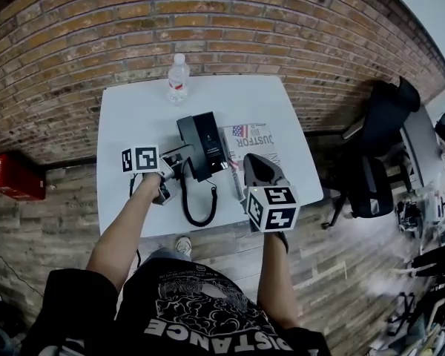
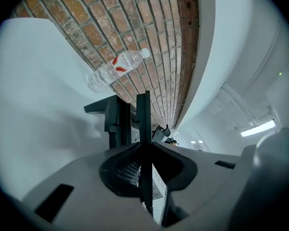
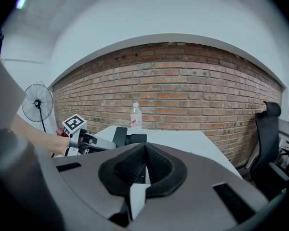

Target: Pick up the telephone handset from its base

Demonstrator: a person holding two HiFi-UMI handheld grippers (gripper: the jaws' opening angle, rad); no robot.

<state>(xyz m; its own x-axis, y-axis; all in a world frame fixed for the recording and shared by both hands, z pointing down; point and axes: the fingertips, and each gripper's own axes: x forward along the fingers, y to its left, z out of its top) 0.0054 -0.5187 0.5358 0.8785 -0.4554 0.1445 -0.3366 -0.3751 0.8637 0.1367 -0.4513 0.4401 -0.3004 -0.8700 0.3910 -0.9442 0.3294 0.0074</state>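
The black telephone base [image 1: 205,144] stands mid-table on the white table [image 1: 133,110]. My left gripper [image 1: 165,170] is at the base's left side, shut on the black handset [image 1: 175,160], which sits slightly off the base. The coiled cord [image 1: 195,208] hangs from it in a loop toward the table's front edge. In the left gripper view a narrow black part of the handset [image 2: 143,117] runs up between the jaws of the left gripper [image 2: 143,150]. The right gripper [image 1: 251,162] hovers right of the base, shut and empty; its pads [image 3: 135,165] meet at the tip.
A clear water bottle [image 1: 178,78] stands at the table's back edge by the brick wall. A printed paper [image 1: 254,141] lies right of the base. A black office chair [image 1: 378,158] is at the right, a red box [image 1: 13,175] on the floor at the left, and a standing fan [image 3: 37,103].
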